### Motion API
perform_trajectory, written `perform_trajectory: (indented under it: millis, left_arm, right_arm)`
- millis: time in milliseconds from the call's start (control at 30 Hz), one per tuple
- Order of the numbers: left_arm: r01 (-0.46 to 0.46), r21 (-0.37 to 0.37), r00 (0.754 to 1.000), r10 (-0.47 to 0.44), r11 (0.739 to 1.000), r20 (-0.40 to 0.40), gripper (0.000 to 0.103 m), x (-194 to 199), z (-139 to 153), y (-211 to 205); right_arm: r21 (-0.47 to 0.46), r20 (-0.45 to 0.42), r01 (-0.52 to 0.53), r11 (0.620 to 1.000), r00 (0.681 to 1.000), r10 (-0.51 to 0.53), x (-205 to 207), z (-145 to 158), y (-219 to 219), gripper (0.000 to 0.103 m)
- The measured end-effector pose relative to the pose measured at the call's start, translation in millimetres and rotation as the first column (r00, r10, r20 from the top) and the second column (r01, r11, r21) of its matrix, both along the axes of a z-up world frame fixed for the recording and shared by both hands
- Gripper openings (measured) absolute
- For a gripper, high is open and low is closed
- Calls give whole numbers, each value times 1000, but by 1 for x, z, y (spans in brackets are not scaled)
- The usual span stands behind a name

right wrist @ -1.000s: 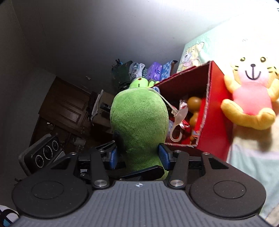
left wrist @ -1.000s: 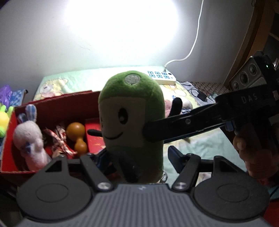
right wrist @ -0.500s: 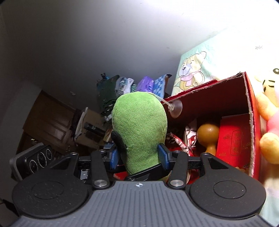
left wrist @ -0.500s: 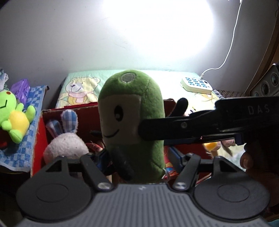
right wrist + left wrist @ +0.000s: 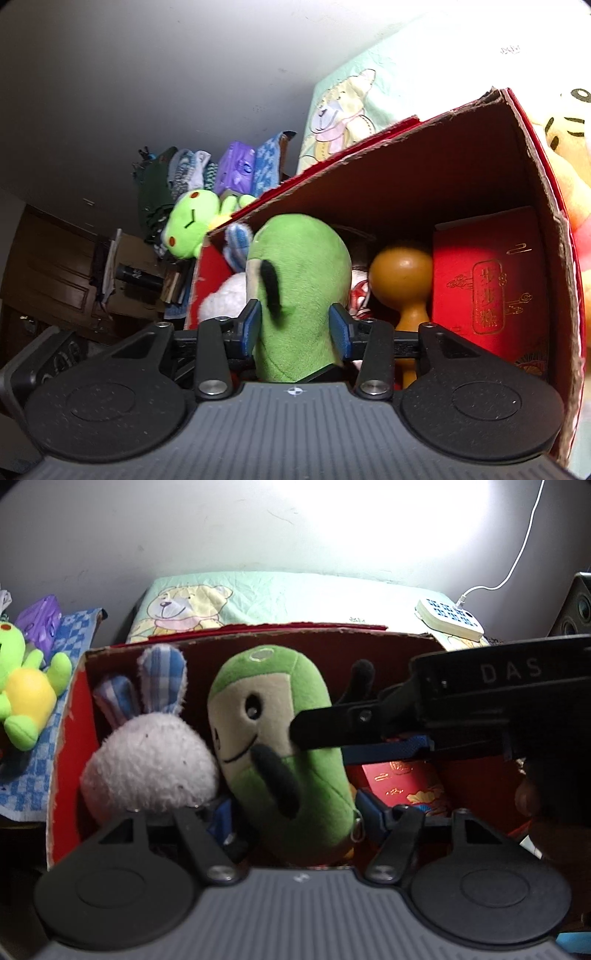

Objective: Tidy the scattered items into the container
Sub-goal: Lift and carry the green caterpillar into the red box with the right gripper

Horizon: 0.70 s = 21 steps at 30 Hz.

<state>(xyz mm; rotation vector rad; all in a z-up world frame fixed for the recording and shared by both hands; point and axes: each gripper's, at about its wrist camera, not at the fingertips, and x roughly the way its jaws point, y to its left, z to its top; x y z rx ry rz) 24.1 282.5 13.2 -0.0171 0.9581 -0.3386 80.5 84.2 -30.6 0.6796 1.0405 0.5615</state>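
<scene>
A green plush (image 5: 280,738) with a cream face stands upright inside the red cardboard box (image 5: 66,720), pressed against a white bunny plush (image 5: 147,764). My left gripper (image 5: 295,812) holds its lower body, pads at both flanks, jaws easing open. From the right, one of the right gripper's fingers (image 5: 332,731) crosses its face. In the right wrist view the right gripper (image 5: 295,325) squeezes the green plush (image 5: 303,266) between blue pads, jaws closing, inside the box (image 5: 424,166).
The box also holds a wooden gourd (image 5: 400,273) and a red packet (image 5: 487,288). A lime frog plush (image 5: 26,690) lies left of the box, a yellow and pink plush (image 5: 569,147) right of it. A power strip (image 5: 448,618) sits behind on the bed.
Both grippers have carried the green plush down from above the box rim into the box, beside the bunny. The right pads stand a little closer together.
</scene>
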Motion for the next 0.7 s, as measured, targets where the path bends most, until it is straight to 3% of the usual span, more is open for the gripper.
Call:
perform_trajectory:
  millis: [100,267,467,567,600,700]
  left_arm:
    - [-5,10,1000,5,1000,-3,70,-3,1,4]
    - [-13,8,1000,13,1000,-21,72,-4,1,13]
    - [-31,11,999,32,999,-41,71,1,4,13]
    - [-31,5,998,31,1000,-59,72,3,4,16]
    - [-33,4,998,33,999,-61,72,3,3,17]
    - [-42,13,997,43,999,-72,72,6,5,15]
  right_arm:
    - [23,-41,-14,1000,999,15,3,-6,3,40]
    - [-17,-34,-46,999,998,46,5,-4,14,40]
    - [35,-76,-28,999,997,31,9,-14,12,41]
    - [14,-61,-38,999,997,39,4,-11,13,42]
    - [12,-63,-36,999,997,37,4,-13,13,44]
    - [7,-86,-21,1000,996,21,8,-17,11,63]
